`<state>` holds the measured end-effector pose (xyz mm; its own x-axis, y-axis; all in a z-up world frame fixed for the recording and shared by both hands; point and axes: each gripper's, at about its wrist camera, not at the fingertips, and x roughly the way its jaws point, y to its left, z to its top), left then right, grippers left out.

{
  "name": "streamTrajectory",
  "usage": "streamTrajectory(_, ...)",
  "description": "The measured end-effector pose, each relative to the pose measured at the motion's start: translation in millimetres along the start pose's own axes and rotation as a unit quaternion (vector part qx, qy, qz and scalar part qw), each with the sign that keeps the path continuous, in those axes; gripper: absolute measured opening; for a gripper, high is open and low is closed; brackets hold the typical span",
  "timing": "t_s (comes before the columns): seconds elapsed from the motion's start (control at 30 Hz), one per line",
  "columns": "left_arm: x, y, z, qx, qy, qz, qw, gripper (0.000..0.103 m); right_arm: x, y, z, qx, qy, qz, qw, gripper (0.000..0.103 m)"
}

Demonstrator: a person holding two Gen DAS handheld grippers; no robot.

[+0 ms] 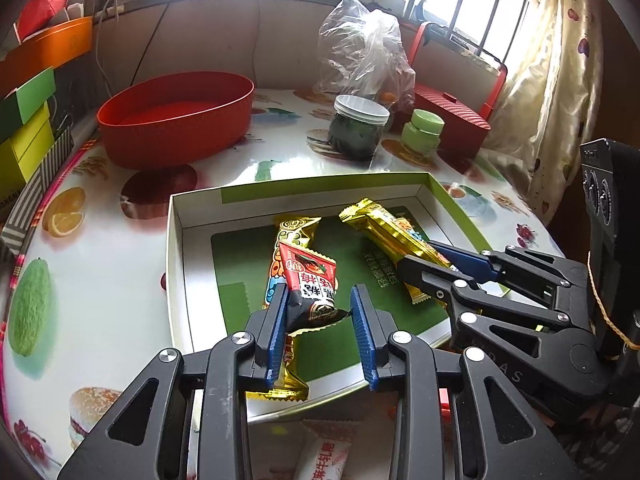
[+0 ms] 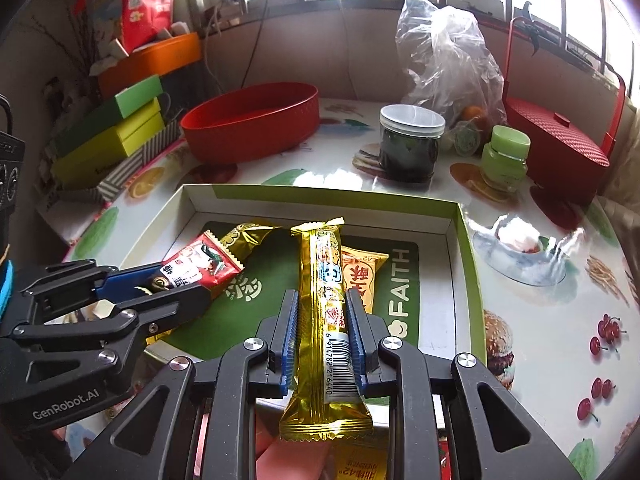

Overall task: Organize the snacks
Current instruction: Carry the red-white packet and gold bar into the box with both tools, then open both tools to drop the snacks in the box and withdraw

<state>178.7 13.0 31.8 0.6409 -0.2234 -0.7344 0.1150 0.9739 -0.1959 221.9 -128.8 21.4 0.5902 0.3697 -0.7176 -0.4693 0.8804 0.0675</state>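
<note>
- Left tongs (image 1: 322, 310) pinch a small red snack packet (image 1: 310, 280) by its dark lower end; the packet sticks up and forward from the blue pads, over the box.
- In the left view the right blue pad shows a gap beside the packet; the right view shows the packet clamped between the pads.
- Right tongs (image 2: 322, 322) are pressed onto a long gold snack bar (image 2: 326, 312), gripped about mid-length, barcode end toward the camera, far end pointing into the box.
- Shallow open box (image 1: 176, 248), white walls, green outer rim, green printed floor, sits on the desk (image 1: 100, 264) in front of both tongs.
- Both held snacks hang over the box's near half, red packet on the left, gold bar on the right.
- Lying in the box: a gold-wrapped snack (image 1: 294, 232) under the red packet, and an orange packet (image 2: 366, 272) under or just behind the gold bar.
- More wrapped snacks lie at the near desk edge below the tongs, partly hidden; a white and red one (image 1: 324, 456) shows in the left view.
- Behind the box: red oval tub (image 1: 176, 118), dark jar with clear lid (image 1: 358, 128), small green jar (image 1: 422, 130), clear plastic bag (image 1: 360, 48), red basket with handle (image 1: 452, 116).
- Stacked green and yellow boxes (image 2: 116, 136) at the left desk edge.
- Desk cover has a fruit and burger print.
</note>
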Motion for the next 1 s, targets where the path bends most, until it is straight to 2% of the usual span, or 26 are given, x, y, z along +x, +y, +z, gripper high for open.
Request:
streamTrajectory(0.73,0.5,1.2,1.0,0.002,-0.001,0.005,1.0000,0.033,3.0,3.4,0.7,-0.011,0.000,-0.005,1.000,0.022)
streamTrajectory(1.0,-0.1,-0.1,0.6,0.001,0.000,0.005,1.0000,0.037,2.8,5.4,1.1,-0.013,-0.001,-0.002,1.000,0.027)
